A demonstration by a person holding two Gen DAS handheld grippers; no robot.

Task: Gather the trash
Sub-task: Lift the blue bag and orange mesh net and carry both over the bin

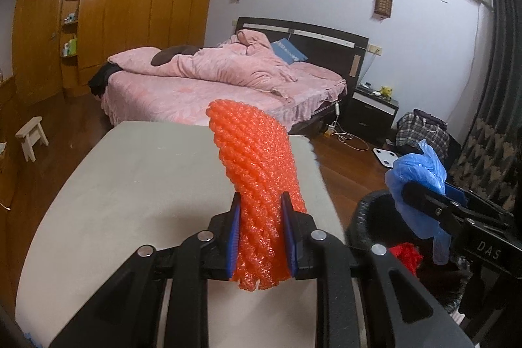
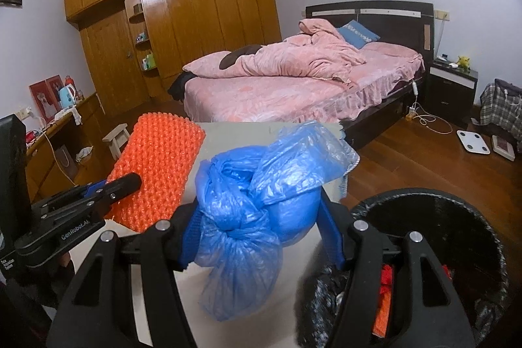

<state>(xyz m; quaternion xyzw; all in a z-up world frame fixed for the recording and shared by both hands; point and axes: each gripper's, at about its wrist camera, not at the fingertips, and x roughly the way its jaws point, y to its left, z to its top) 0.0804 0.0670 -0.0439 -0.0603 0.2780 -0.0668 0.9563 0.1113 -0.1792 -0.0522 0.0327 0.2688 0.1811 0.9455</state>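
Note:
My left gripper (image 1: pixel 261 237) is shut on an orange foam net sleeve (image 1: pixel 257 172), which stands up between the blue pads above the grey table (image 1: pixel 130 185). In the right wrist view the same orange foam net sleeve (image 2: pixel 156 175) shows at the left, clamped by the left gripper (image 2: pixel 130 181). My right gripper (image 2: pixel 261 234) is shut on a knotted blue plastic bag (image 2: pixel 254 201), held above the table edge. From the left wrist view, the blue plastic bag (image 1: pixel 417 181) hangs over the black bin (image 1: pixel 368 217). The black bin (image 2: pixel 424 207), lined with a dark bag, holds red and orange scraps.
A pink bed (image 2: pixel 293 80) fills the middle of the room behind the table. A dark nightstand (image 2: pixel 453 87), a white scale (image 2: pixel 473 142) and a plaid bag (image 2: pixel 502 106) lie at the right. A small white stool (image 1: pixel 31 136) and a wooden wardrobe (image 1: pixel 130 5) stand at the left.

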